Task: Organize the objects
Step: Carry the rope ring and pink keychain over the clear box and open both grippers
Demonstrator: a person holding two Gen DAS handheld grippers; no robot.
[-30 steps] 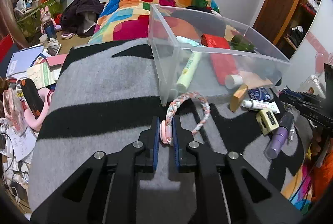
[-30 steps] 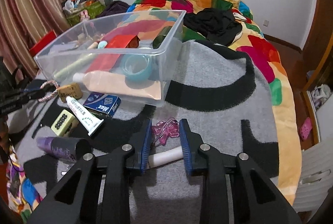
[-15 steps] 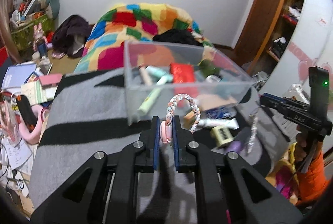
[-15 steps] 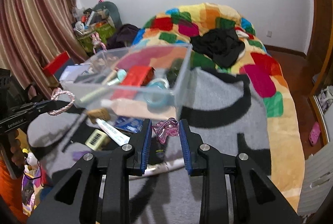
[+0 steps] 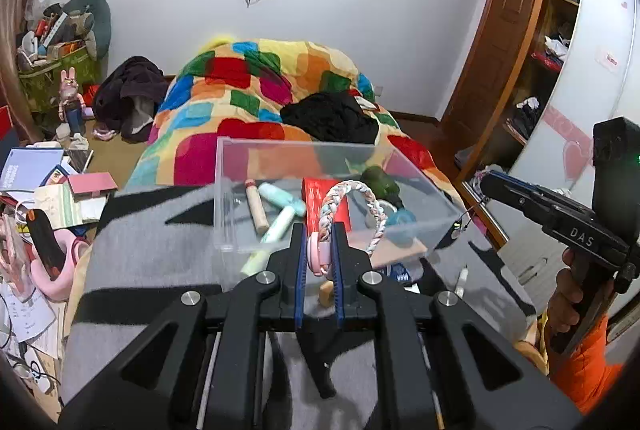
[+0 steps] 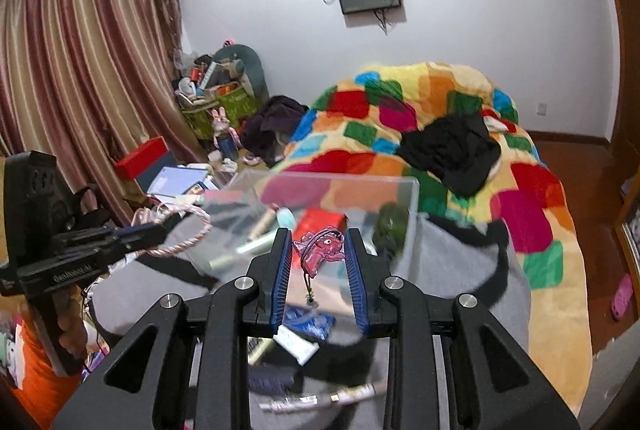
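My left gripper (image 5: 319,250) is shut on a pink charm with a braided pink-and-white loop (image 5: 352,198), held above the near edge of the clear plastic bin (image 5: 236,198). The bin holds tubes, a red box and a green item. My right gripper (image 6: 316,250) is shut on a pink translucent charm (image 6: 320,248) with a dangling cord, held above the bin (image 6: 408,198). The left gripper with its braided loop (image 6: 180,246) shows at the left of the right wrist view. The right gripper (image 5: 490,182) shows at the right of the left wrist view.
The bin stands on a grey-and-black blanket (image 5: 152,230) over the bed. A white tube (image 6: 296,344), a blue box (image 6: 312,322) and a purple bottle (image 6: 272,380) lie on the blanket before the bin. A colourful quilt (image 5: 256,90) lies behind. Clutter covers the floor at left.
Both grippers have risen from the blanket, each carrying its charm, and now hover higher over the bin. The views show more of the room and wall.
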